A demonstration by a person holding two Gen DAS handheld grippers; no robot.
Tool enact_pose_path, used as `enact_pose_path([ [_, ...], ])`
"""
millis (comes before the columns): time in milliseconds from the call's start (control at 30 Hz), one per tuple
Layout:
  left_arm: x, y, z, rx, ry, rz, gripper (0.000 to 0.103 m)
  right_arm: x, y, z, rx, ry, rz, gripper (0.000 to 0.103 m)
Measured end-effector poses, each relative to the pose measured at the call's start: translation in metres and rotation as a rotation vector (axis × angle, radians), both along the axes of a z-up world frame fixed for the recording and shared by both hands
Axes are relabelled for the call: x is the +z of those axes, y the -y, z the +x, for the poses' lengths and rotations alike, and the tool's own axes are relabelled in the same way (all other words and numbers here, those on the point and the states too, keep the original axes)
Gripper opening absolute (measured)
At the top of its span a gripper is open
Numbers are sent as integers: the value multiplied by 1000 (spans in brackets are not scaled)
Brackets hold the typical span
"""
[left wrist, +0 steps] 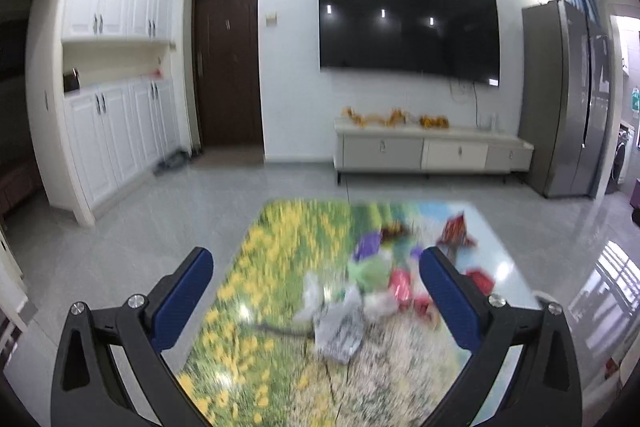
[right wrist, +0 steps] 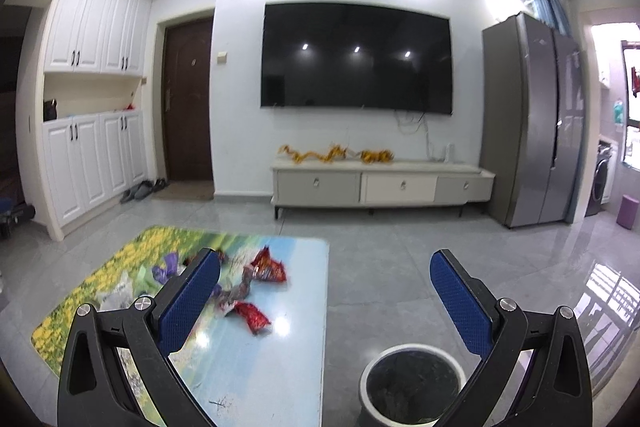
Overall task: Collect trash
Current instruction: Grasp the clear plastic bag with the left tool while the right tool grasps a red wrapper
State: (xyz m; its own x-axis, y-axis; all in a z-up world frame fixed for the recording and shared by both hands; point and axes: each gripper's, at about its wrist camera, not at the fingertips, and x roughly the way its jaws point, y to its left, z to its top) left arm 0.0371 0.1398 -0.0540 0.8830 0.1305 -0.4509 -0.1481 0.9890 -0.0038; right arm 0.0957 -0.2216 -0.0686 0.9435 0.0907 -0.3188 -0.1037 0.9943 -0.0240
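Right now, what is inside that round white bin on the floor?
The white bin shows only a dark lining, seemingly a bag, with no wrappers visible. Its near bottom is cut off by the picture edge, so unseen.

1. Straight ahead of the tool: black television on the white wall, low cabinet beneath, yellow ornaments on top.
2. Ahead-left: brown door, white cupboards, shoes on the floor.
3. Ahead-right: grey refrigerator.
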Motion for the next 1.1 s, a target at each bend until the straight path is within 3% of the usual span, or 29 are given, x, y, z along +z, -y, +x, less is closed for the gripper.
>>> enact_pose_path([
  [100,-37,-18,21,-30,-106,-48,100,-20,-9,29,38,-80,-5,98],
  [267,-75,-44,69,-61,-249,-113,82,-59,-26,81,85,-225,10,86],
  [333,-89,-52,95,-85,-309,-151,79,-71,-32,97,97,-268,9,84],
  [500,-128,-62,154,-116,-423,-175,69,-100,-48,135,123,-359,-8,81],
  [700,-170,-70,193,-135,-532,-210,52,-124,-62,166,164,-431,-16,80],
  [767,-177,-72,197,-147,-547,-226,36,-135,-65,177,181,-458,-22,80],
  [833,-179,-75,198,-156,-542,-241,30,-145,-70,189,201,-488,-21,79],
  [1000,-176,-79,195,-171,-507,-260,28,-165,-87,212,279,-543,-31,73],
  [1100,-166,-81,191,-167,-477,-257,27,-176,-99,222,335,-571,-41,60],
])
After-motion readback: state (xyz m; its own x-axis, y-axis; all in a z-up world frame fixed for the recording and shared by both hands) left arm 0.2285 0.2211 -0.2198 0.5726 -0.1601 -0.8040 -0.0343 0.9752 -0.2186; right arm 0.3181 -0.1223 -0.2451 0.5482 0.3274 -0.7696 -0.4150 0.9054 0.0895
